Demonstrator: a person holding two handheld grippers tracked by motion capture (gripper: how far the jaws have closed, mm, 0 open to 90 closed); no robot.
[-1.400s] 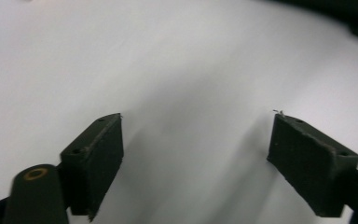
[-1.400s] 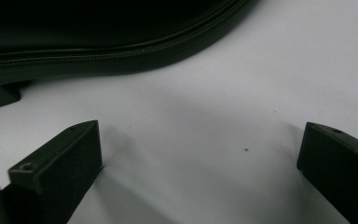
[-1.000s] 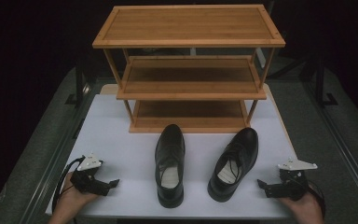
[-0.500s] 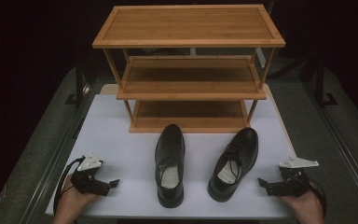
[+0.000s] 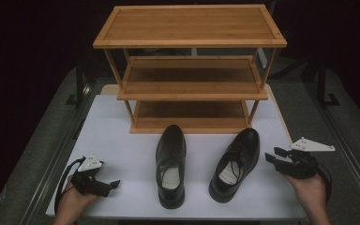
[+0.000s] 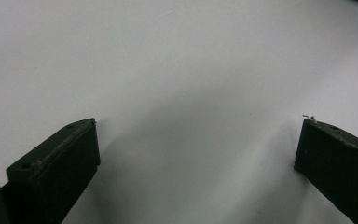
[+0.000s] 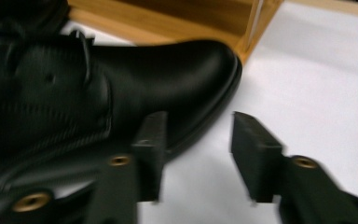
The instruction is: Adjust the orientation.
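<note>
Two black leather shoes stand toes-away on the white tabletop (image 5: pixel 122 140): the left shoe (image 5: pixel 171 164) straight, the right shoe (image 5: pixel 236 161) angled. My right gripper (image 5: pixel 272 155) hovers just right of the angled shoe and points at it. In the right gripper view, its jaws (image 7: pixel 199 130) have just been closing and stand narrowed with bare table between them, beside the shoe's toe (image 7: pixel 168 79). My left gripper (image 5: pixel 108 186) rests at the table's front left, open. Its jaws (image 6: pixel 196 140) are spread wide over bare white surface.
A three-tier bamboo shoe rack (image 5: pixel 190 75) stands at the back of the table just behind the shoes; its lower corner (image 7: pixel 242 28) appears in the right gripper view. Grey floor and dark stands flank the table.
The right gripper has lifted off the table and its jaws have narrowed. The left gripper and both shoes have stayed put.
</note>
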